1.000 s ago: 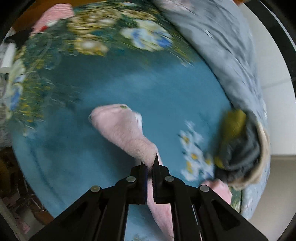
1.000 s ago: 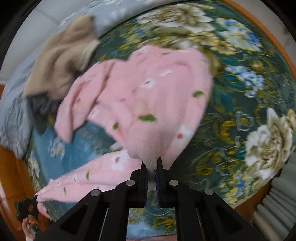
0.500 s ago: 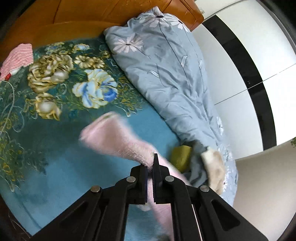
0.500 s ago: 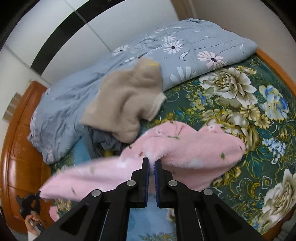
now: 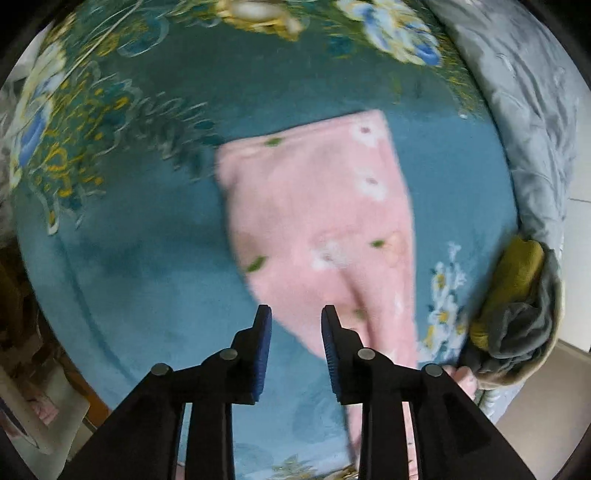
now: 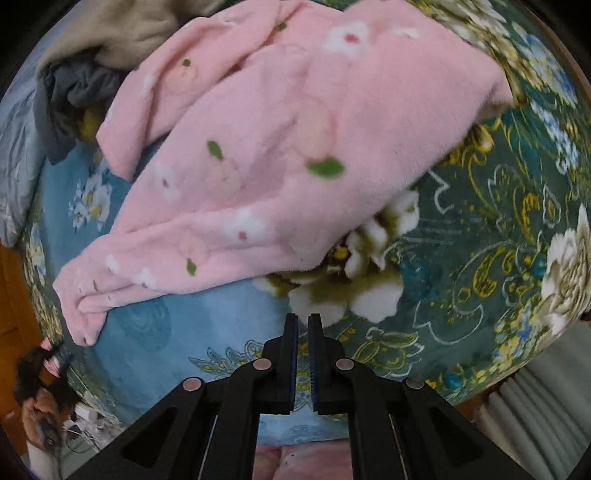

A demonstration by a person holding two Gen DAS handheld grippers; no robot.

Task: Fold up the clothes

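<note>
lying flat: pink fleece garment [image 6: 280, 147] spread on the floral bedspread [image 6: 480, 258]
left gripper [image 5: 295, 314]: fingers apart, empty, garment at 12 o'clock
right gripper [image 6: 303, 321]: fingers nearly together, empty
pile of clothes [image 6: 92, 55]: 10 o'clock

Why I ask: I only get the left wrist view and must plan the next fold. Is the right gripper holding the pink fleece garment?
Observer: No. The right gripper has its jaws nearly closed on nothing, above the floral bedspread.
Operator: Is the pink fleece garment lying flat?
Observer: Mostly. It is spread out, with one long narrow part trailing off to one side.
Operator: Anything on it?
Observer: Nothing. A beige garment sits past its far corner.
</note>
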